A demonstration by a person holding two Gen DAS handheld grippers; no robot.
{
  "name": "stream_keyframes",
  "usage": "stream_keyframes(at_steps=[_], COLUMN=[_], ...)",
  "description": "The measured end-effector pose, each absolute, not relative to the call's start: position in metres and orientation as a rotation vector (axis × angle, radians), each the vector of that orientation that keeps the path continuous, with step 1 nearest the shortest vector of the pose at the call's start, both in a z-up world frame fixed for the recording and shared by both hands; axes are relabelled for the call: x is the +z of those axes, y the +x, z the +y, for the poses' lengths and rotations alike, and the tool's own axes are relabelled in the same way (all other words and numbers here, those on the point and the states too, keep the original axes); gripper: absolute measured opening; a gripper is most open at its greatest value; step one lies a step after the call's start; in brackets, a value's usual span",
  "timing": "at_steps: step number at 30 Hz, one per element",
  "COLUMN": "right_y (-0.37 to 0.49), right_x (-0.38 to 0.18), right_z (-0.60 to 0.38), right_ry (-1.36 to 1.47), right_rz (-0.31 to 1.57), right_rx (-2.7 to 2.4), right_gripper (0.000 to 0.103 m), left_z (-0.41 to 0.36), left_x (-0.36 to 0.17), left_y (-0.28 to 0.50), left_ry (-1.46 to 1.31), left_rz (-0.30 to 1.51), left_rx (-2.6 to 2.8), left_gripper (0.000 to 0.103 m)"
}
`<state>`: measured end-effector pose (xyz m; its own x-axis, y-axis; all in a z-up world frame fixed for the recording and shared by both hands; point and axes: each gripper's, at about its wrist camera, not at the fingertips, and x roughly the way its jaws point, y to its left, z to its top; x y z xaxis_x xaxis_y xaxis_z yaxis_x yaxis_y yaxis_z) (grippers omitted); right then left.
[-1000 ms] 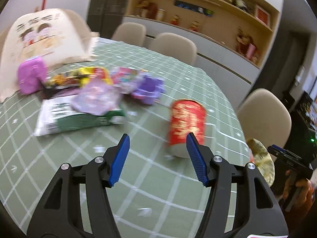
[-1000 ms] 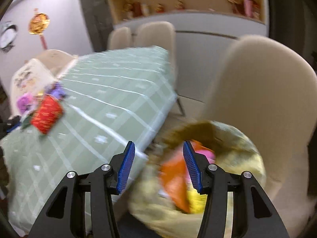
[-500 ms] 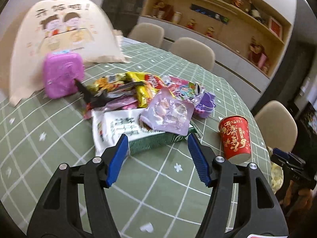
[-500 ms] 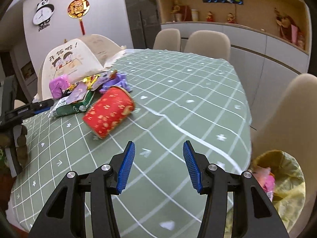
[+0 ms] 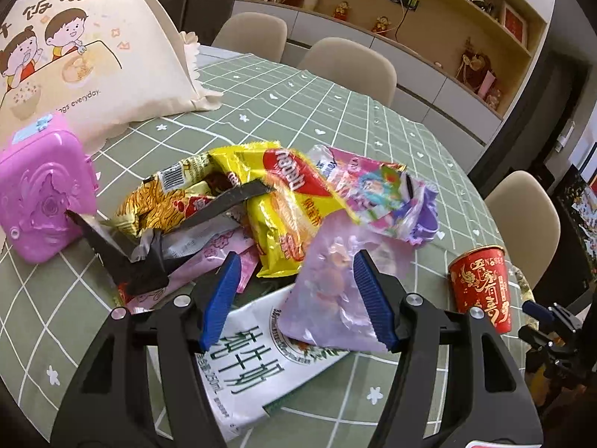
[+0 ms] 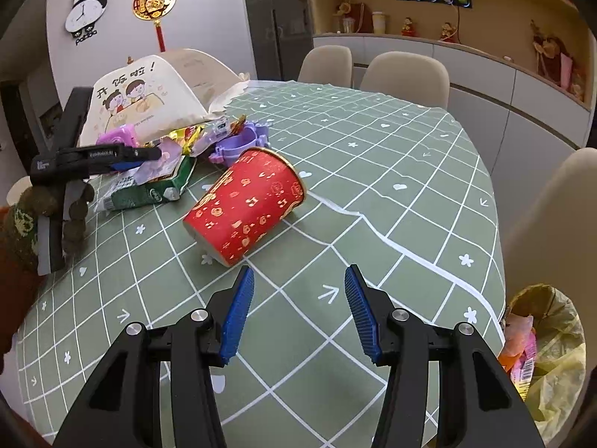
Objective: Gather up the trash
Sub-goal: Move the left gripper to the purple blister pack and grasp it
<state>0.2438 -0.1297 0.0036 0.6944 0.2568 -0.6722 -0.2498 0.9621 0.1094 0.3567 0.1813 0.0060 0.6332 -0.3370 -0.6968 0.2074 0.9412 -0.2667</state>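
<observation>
A pile of snack wrappers lies on the green checked tablecloth (image 5: 335, 112). My left gripper (image 5: 296, 295) is open just above a pale purple wrapper (image 5: 332, 287) that rests on a white and green milk pack (image 5: 257, 354); a yellow wrapper (image 5: 291, 201) lies behind. A red paper cup (image 5: 481, 291) stands at the right. In the right wrist view the cup (image 6: 246, 205) stands ahead of my open, empty right gripper (image 6: 298, 311), with the left gripper (image 6: 100, 156) over the pile. A yellow trash bag (image 6: 544, 339) hangs off the table's right edge.
A pink toy case (image 5: 41, 194) and a cream cartoon food cover (image 5: 86, 52) stand at the left. A purple plastic piece (image 6: 242, 142) lies behind the cup. Beige chairs (image 5: 350, 63) ring the table, one (image 6: 552, 216) next to the trash bag.
My left gripper has swung from the cup to the wrapper pile and closed in on the purple wrapper. My right gripper has swung from over the trash bag back to the table, facing the cup.
</observation>
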Motion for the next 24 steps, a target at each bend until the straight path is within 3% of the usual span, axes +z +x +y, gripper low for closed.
stream_keyframes(at_steps=[11,17,22,24], right_y=[0.252,0.244,0.238,0.238], right_x=[-0.004,-0.004,0.001,0.004], right_z=[-0.116,-0.113,-0.12,-0.122], right_ry=[0.021,-0.019,-0.006,0.009], right_rz=[0.771,0.759,0.747,0.745], right_rx=[0.316,0.301,0.285,0.296], right_gripper=[0.048,0.048,0.048,0.048], left_z=[0.163,0.161,0.162,0.16], left_x=[0.008,0.009,0.009,0.017], left_y=[0.311,0.325,0.328,0.318], left_ry=[-0.139,-0.166,-0.178,-0.154], left_rz=[0.873,0.854,0.849,0.808], left_rx=[-0.399,-0.324,-0.276,-0.27], left_gripper=[0.059,0.058,0.014,0.006])
